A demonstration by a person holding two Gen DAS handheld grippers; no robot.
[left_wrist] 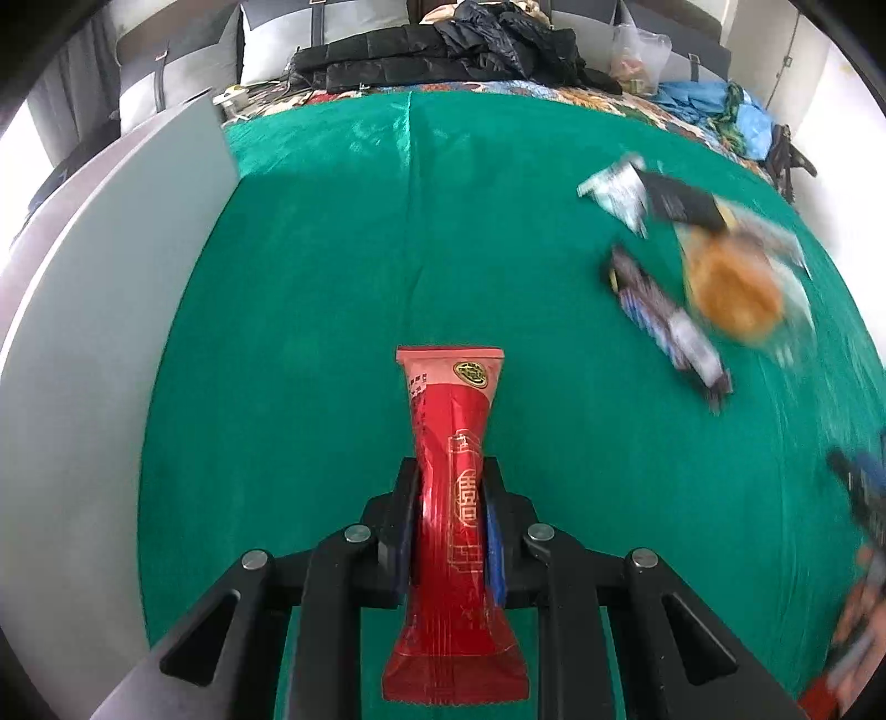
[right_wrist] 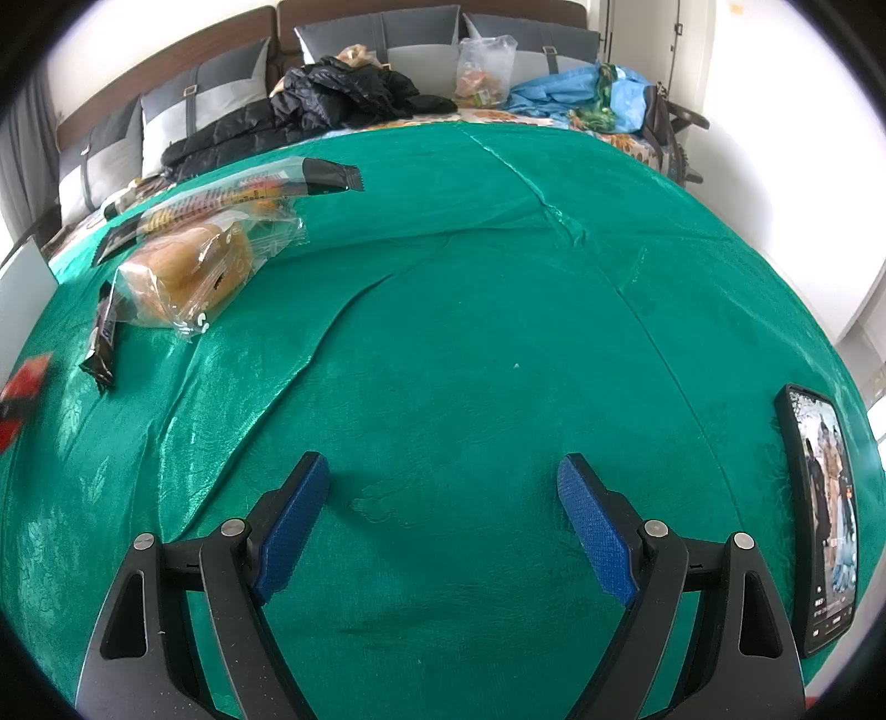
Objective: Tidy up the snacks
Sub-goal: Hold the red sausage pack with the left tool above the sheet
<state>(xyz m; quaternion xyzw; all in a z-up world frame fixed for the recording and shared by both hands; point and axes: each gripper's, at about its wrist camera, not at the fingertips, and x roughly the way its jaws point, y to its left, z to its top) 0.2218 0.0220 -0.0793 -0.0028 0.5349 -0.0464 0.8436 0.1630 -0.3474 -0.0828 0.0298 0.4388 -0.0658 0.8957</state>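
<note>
Green cloth [right_wrist: 470, 310] covers the work surface, with a sofa [right_wrist: 387, 33] behind it carrying black jackets [right_wrist: 332, 99], a clear bag [right_wrist: 487, 69] and blue fabric [right_wrist: 565, 91]. My left gripper [left_wrist: 448, 498] is pressed together on a red packet [left_wrist: 451, 498], pinching it at mid-length so the wrapper narrows between the pads; both sealed ends stick out, one ahead of the fingers, one toward the camera. A grey panel [left_wrist: 111, 277] borders the cloth to the left of that grip. To its right, blurred, lie a dark bar [left_wrist: 664, 327], a bun in clear wrap [left_wrist: 736, 288] and a black-and-white packet [left_wrist: 653, 194], close together but well apart from the red packet. My right gripper [right_wrist: 443, 498] is spread wide with nothing between the blue pads [right_wrist: 293, 526], above bare cloth. A phone [right_wrist: 825, 515] with a lit screen lies just right of it. The bun [right_wrist: 188, 271], a long wrapper [right_wrist: 232, 194] and a dark bar [right_wrist: 105, 332] sit far left in that view.
</note>
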